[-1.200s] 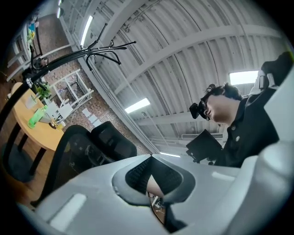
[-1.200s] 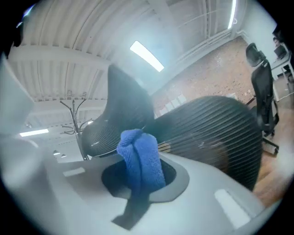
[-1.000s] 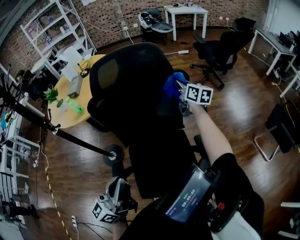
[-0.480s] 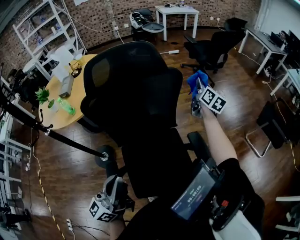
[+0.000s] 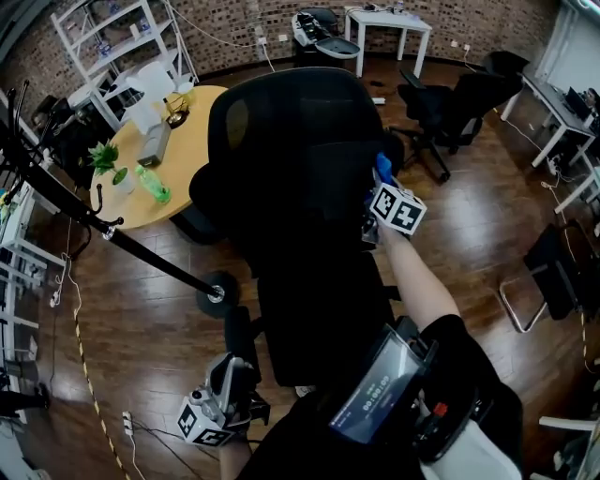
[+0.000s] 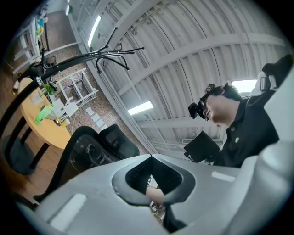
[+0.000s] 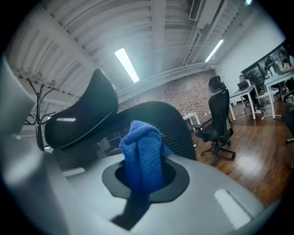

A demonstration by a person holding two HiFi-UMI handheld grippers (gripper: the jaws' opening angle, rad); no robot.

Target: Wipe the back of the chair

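Observation:
A black office chair (image 5: 291, 159) with a mesh back and headrest fills the middle of the head view. My right gripper (image 5: 377, 187) is shut on a blue cloth (image 5: 383, 169), which lies against the right edge of the chair back. In the right gripper view the bunched blue cloth (image 7: 142, 151) sticks out between the shut jaws of the right gripper (image 7: 146, 182), with the chair back (image 7: 170, 121) and headrest (image 7: 82, 112) close behind. My left gripper (image 5: 225, 398) hangs low by the chair base. In its own view the left gripper (image 6: 154, 186) is shut on nothing and points up at the ceiling.
A round yellow table (image 5: 192, 141) with a green bottle (image 5: 150, 184) and a plant stands left of the chair. A black coat-rack pole (image 5: 122, 248) slants across the left. More black chairs (image 5: 459, 103) and a white table (image 5: 389, 23) stand beyond on the wooden floor.
The right gripper with the blue cloth has swung from out at the chair's right side back in against the right edge of the chair back. The left gripper stays low.

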